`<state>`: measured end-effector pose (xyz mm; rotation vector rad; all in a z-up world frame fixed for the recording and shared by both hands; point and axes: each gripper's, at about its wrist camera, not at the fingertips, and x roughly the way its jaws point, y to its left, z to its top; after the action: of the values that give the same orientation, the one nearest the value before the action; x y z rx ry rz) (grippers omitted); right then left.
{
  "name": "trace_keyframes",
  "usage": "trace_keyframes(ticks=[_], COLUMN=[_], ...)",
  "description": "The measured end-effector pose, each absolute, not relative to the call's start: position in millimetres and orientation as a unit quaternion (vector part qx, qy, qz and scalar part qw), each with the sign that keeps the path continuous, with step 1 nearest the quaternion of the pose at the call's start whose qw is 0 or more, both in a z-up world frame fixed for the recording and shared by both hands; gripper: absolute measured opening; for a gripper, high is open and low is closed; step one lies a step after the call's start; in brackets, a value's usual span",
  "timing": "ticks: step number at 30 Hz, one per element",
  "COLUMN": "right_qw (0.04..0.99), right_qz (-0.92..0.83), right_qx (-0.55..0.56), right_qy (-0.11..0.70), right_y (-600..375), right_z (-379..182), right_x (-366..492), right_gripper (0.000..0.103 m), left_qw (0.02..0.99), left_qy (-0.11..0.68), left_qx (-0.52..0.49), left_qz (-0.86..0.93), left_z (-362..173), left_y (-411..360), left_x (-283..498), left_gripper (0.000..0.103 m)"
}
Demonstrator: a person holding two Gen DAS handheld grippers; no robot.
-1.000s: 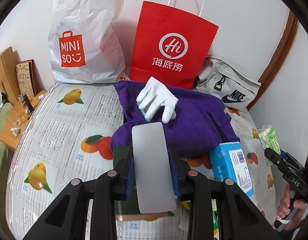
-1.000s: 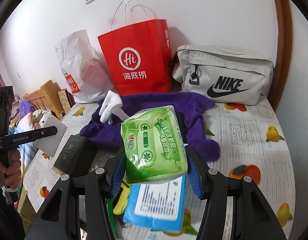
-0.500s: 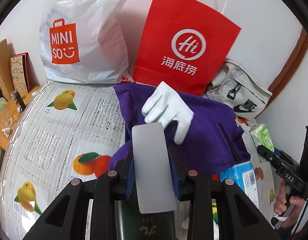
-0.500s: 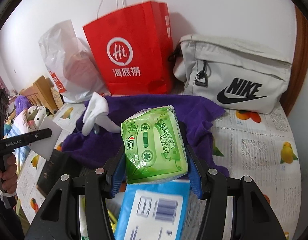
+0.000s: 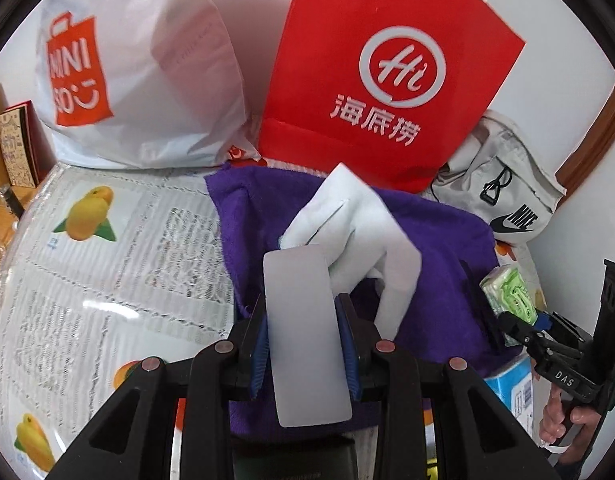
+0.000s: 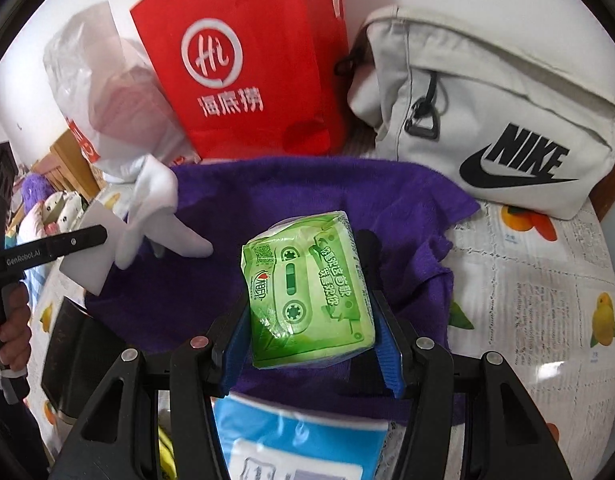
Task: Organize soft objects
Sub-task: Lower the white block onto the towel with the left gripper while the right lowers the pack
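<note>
Right fingers [image 6: 387, 344] around green tissue pack [image 6: 307, 292].

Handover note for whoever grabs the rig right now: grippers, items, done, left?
Left gripper: shut on a white flat pad, held over the purple towel.
Right gripper: shut on a green tissue pack, also above the towel.
White glove lies on the towel; red paper bag and Nike pouch stand behind.
Nothing placed yet; both items and the glove remain.

A red bag [image 5: 383, 76], white bag [image 5: 139, 68] and Nike pouch [image 6: 495, 120] are leaning against the wall on the fruit-print tabletop [image 5: 119, 264].
</note>
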<state>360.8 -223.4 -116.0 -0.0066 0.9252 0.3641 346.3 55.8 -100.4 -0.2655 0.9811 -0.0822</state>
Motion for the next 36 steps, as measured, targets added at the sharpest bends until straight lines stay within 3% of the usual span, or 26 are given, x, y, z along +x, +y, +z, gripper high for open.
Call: trace_keyframes(ticks=[24, 27, 29, 31, 32, 36], right_qw=[0.84, 0.839, 0.84, 0.845, 0.848, 0.857], right_qz=[0.192, 0.199, 0.205, 0.197, 0.194, 0.187], right_qx=[-0.03, -0.028, -0.03, -0.037, -0.039, -0.032], right_qy=[0.507, 0.506, 0.502, 0.495, 0.491, 0.479], right_y=[-208, -206, -205, -205, -206, -210], right_z=[-152, -151, -149, -145, -143, -133], right_x=[386, 386, 383, 379, 377, 368], right_gripper=[0.056, 0.061, 0.066, 0.071, 0.073, 0.074], left_qw=[0.856, 0.854, 0.852, 0.85, 0.851, 0.855], left_qy=[0.504, 0.508, 0.511, 0.515, 0.514, 0.509], left_qx=[-0.11, -0.105, -0.108, -0.106, -0.102, -0.091], left_qz=[-0.045, -0.045, -0.036, -0.042, -0.043, -0.042], left_z=[-127, -126, -125, -122, -120, -111], left_y=[46, 45, 47, 47, 46, 44], left_x=[371, 370, 370, 368, 366, 356], left_gripper=[0.03, 0.031, 0.036, 0.052, 0.055, 0.058])
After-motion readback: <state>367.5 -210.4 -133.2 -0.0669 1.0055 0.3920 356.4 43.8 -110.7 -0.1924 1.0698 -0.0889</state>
